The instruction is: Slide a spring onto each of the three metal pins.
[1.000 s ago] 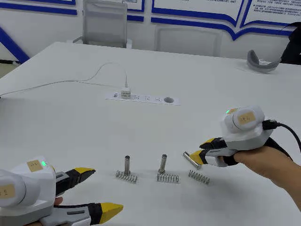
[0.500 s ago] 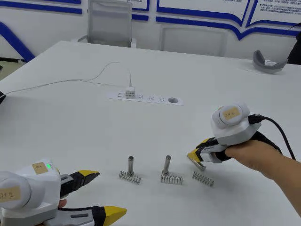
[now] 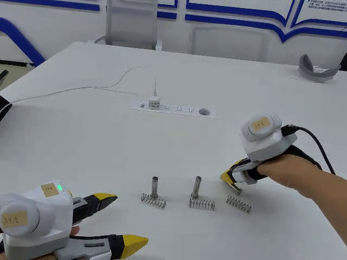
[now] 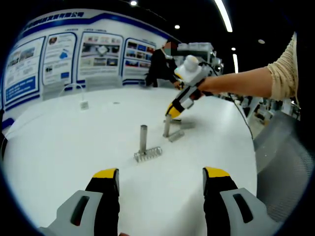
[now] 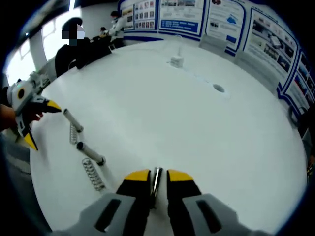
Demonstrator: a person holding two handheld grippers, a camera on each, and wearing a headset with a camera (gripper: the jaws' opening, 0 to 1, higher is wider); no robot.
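Note:
Two metal pins stand upright on the white table: the left pin and the middle pin. A spring lies in front of each: the left spring and the middle spring. A third spring lies further right. My right gripper points down just behind it, shut on the third pin, whose lower end is close to the table. My left gripper is open at the near left with nothing in it, and its own view looks at the left pin and left spring.
A white power strip with a plugged-in charger and a cable lies across the table's middle. A grey curved object sits at the far right. A chair stands behind the table. A person is at the far side in the right gripper view.
My right gripper has turned its tips downward and lowered the pin toward the table behind the right spring. The head camera has tilted. My left gripper has stayed open in place.

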